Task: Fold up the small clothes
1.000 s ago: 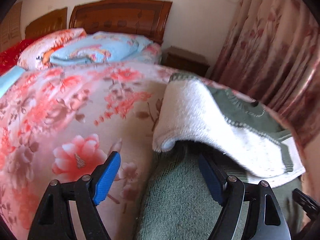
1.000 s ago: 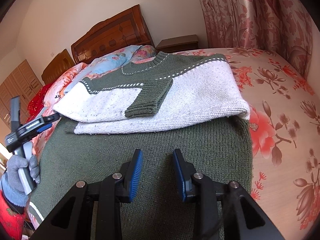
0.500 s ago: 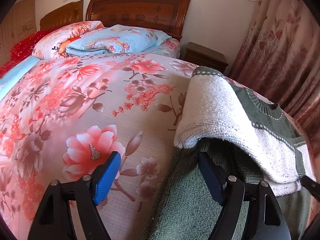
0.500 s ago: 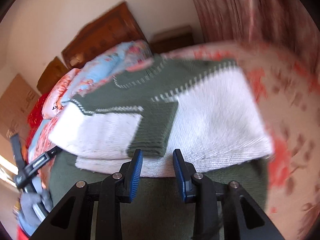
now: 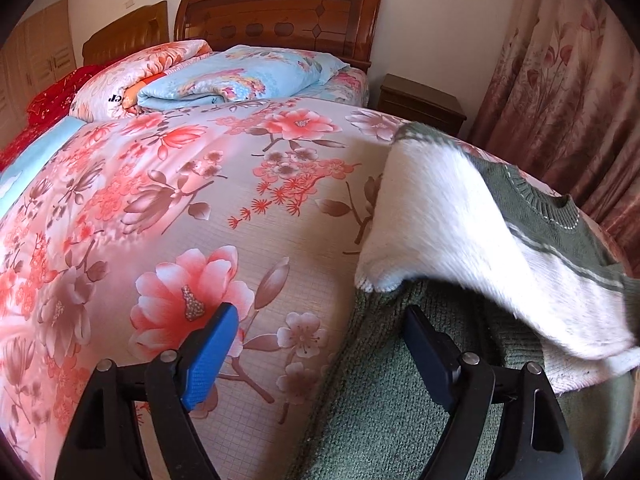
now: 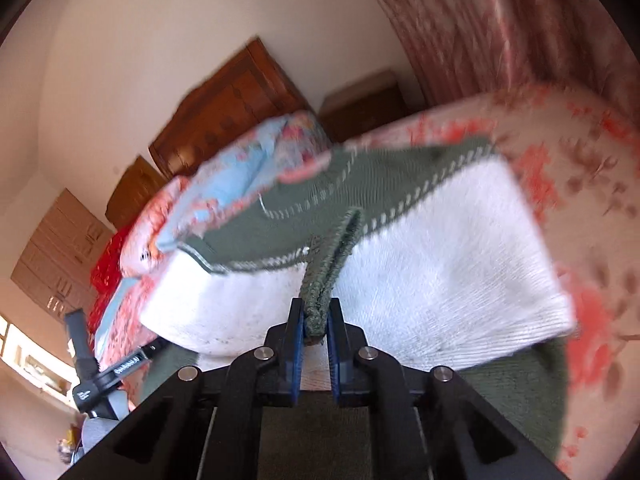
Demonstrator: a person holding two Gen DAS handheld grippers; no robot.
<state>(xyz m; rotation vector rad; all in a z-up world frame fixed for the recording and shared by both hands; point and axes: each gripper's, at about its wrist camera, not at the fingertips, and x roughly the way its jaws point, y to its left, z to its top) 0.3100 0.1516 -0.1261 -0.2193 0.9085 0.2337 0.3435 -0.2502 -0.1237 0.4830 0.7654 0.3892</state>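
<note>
Right gripper point(image 6: 316, 334) has closed on the green cuff point(image 6: 326, 280) it was only facing a second ago
Left view: left gripper point(image 5: 316, 354) hangs with fingers wide apart over the folded sweater point(image 5: 460, 224) edge on the bed point(image 5: 160, 200). Right view: fingers clamp the cuff; draw it flat, avoid dragging the fold

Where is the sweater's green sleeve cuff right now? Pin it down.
In the right wrist view the green sleeve cuff sits low at centre, pinched in the right gripper and lifted above the folded sweater's white panel.
</note>
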